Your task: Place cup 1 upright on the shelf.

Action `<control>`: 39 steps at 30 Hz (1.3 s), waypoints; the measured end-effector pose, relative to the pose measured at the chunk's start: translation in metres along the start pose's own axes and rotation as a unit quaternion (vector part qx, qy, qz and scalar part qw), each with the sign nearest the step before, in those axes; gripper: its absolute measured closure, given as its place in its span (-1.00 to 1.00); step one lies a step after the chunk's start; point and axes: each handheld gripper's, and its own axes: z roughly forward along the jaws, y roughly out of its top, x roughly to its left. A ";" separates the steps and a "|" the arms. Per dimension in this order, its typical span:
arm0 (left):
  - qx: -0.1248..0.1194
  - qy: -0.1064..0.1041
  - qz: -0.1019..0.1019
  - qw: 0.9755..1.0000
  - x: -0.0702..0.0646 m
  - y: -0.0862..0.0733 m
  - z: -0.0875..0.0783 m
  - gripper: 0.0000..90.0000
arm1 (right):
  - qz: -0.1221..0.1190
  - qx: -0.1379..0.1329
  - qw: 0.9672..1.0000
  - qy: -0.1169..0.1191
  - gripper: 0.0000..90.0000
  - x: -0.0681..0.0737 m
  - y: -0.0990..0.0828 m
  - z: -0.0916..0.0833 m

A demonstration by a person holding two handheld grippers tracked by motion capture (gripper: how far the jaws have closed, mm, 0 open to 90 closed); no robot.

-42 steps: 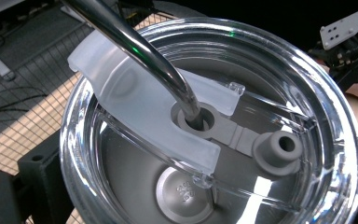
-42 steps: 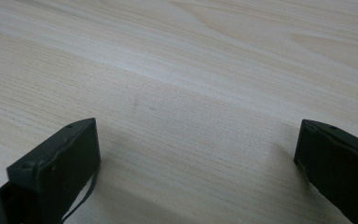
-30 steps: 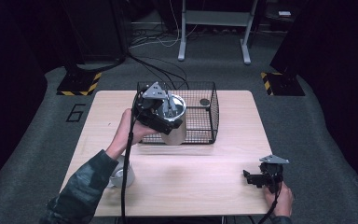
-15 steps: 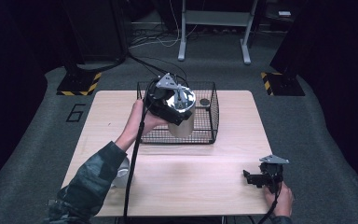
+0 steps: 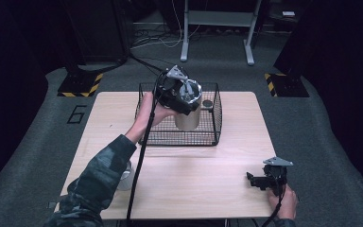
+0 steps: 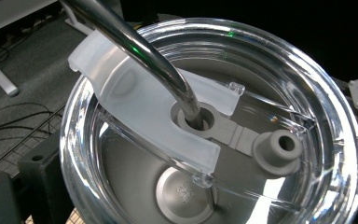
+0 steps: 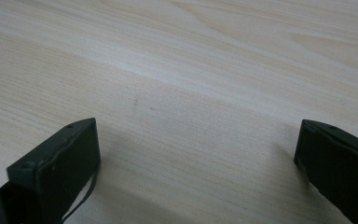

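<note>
1. High view: the left gripper [image 5: 185,97] is raised over the black wire basket [image 5: 144,135] at the far middle of the wooden table [image 5: 194,179], and a beige tumbler [image 5: 187,119] hangs under it, inside the basket's outline.
2. Whether the tumbler's base touches the basket floor, I cannot tell from here.
3. Left gripper view, very close: the tumbler's clear lid [image 6: 326,88] with a frosted slider [image 6: 135,102], a bent metal straw [image 6: 135,42] going down through the lid's hole, and a grey plug [image 6: 279,149] just beside it.
4. The left gripper appears clamped on the tumbler near its top, though its jaws are hidden behind the lid.
5. A small dark round thing [image 5: 207,103] sits in the basket's far right corner.
6. Right gripper [image 5: 257,180] rests low at the near right corner of the table, well apart from the basket.
7. Right gripper view shows its 2 jaws spread wide over bare wood, gripping nothing.
8. A clear glass [image 5: 125,176] stands near the table's near left edge, partly behind the person's sleeve [image 5: 99,177].
</note>
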 end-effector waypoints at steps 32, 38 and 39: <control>0.033 0.047 -0.055 0.997 0.030 0.010 0.097 -0.92 | -0.001 0.000 1.000 0.002 -1.00 -0.001 0.000 0.000; 0.037 0.058 -0.061 0.996 0.033 0.004 0.113 -0.92 | -0.001 0.000 1.000 0.002 -1.00 0.000 0.000 0.000; 0.041 0.059 -0.064 0.995 0.033 0.003 0.116 -0.92 | -0.001 0.000 1.000 0.002 -1.00 -0.001 0.000 0.000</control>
